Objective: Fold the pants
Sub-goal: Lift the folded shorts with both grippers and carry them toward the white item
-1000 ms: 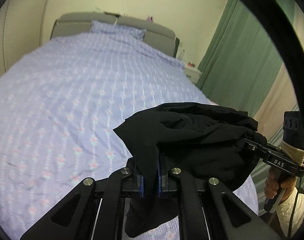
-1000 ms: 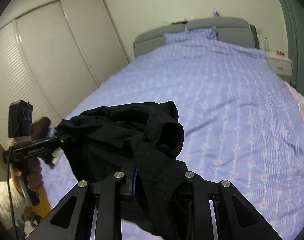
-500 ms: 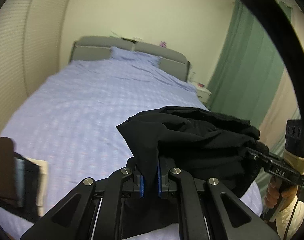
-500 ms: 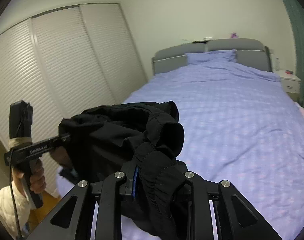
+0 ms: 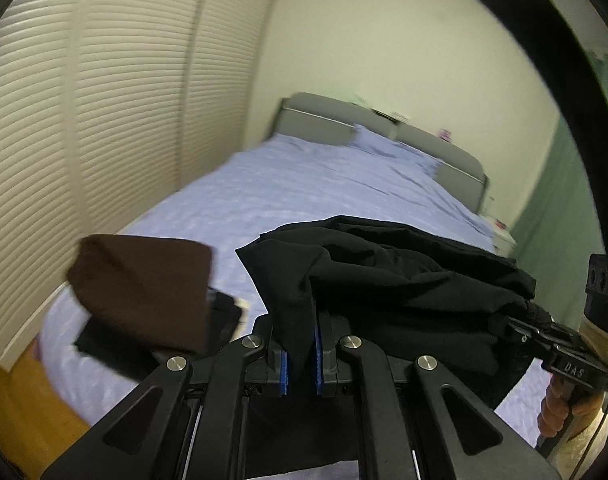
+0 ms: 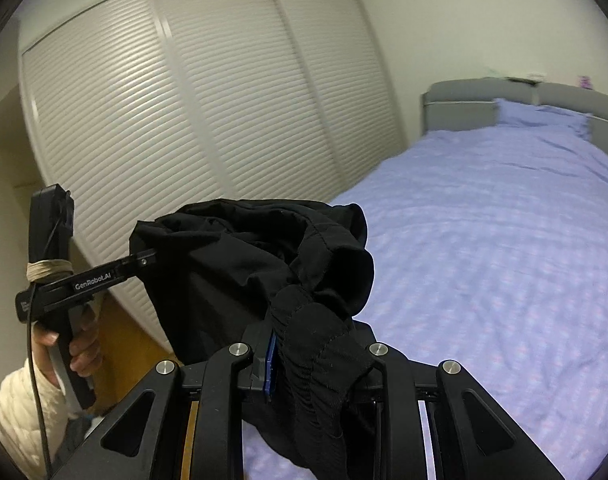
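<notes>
Above the near end of the bed (image 6: 504,240), the black pants (image 5: 384,280) hang bunched in the air between the two grippers, clear of the bedspread.

Handling: the fabric is soft, light and limp; it sags and folds on itself, so it probably keeps no shape unless stretched from two points. The gathered, stitched waistband is the thickest part and likely the most secure hold.

Grip state: the left gripper (image 5: 299,360) is clamped tight on a thin fold of cloth between its blue pads. The right gripper (image 6: 312,364) is closed narrowly on the bunched waistband.

Surface: the lilac patterned bedspread is broad, flat and soft, suitable for laying the garment out.

Room: white louvred wardrobe doors (image 6: 183,120) line the left wall; a grey headboard (image 6: 464,108) and pillow stand at the far end. Folded dark brown and black garments (image 5: 143,300) lie on the near left corner of the bed.
</notes>
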Action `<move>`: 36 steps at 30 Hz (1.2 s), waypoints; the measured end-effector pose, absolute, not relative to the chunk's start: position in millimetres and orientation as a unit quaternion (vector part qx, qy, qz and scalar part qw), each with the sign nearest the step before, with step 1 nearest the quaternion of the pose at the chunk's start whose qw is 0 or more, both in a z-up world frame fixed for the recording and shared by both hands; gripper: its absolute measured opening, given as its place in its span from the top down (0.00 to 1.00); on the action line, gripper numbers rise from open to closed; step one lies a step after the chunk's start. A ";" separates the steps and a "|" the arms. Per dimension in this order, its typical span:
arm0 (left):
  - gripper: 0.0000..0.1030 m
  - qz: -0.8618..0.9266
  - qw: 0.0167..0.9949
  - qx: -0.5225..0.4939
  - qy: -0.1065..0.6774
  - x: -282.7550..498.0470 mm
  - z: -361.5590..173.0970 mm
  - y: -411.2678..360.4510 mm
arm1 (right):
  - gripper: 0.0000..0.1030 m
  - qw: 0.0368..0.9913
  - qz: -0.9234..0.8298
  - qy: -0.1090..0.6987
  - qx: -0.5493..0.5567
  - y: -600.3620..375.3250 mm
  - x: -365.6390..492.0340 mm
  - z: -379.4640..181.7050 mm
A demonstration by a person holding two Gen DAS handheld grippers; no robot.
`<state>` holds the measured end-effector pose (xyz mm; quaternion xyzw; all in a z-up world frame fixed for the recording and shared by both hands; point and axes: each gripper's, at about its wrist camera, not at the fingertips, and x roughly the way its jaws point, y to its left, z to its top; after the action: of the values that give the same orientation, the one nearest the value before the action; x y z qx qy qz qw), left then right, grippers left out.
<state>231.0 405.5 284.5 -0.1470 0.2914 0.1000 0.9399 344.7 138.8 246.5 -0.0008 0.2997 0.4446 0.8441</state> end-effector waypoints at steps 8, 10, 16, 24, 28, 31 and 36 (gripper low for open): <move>0.90 0.118 0.934 -0.144 0.305 207.8 280.7 513.2 | 0.76 0.824 0.466 0.323 0.008 243.1 341.4 237.0; 0.90 0.112 0.932 -0.148 0.311 191.8 278.6 545.1 | 0.76 0.822 0.460 0.334 0.024 264.2 341.8 233.2; 0.90 0.095 0.928 -0.146 0.329 197.9 273.7 605.2 | 0.76 0.823 0.446 0.351 0.037 328.3 334.0 222.2; 0.90 0.077 0.923 -0.116 0.358 228.4 260.7 660.6 | 0.76 0.816 0.425 0.388 0.052 388.4 355.6 205.6; 0.90 0.070 0.919 -0.101 0.374 257.2 247.8 675.3 | 0.76 0.814 0.408 0.408 0.066 416.5 375.2 198.0; 0.90 0.066 0.912 -0.101 0.393 280.9 229.5 685.6 | 0.76 0.810 0.391 0.431 0.075 432.8 399.7 180.9; 0.90 0.064 0.898 -0.105 0.423 320.4 196.9 702.8 | 0.76 0.811 0.368 0.451 0.065 453.4 427.8 159.4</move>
<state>320.4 702.8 196.9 -0.1052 0.4228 0.0644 0.8978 427.8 453.4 159.4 0.0654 0.4512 0.3676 0.8106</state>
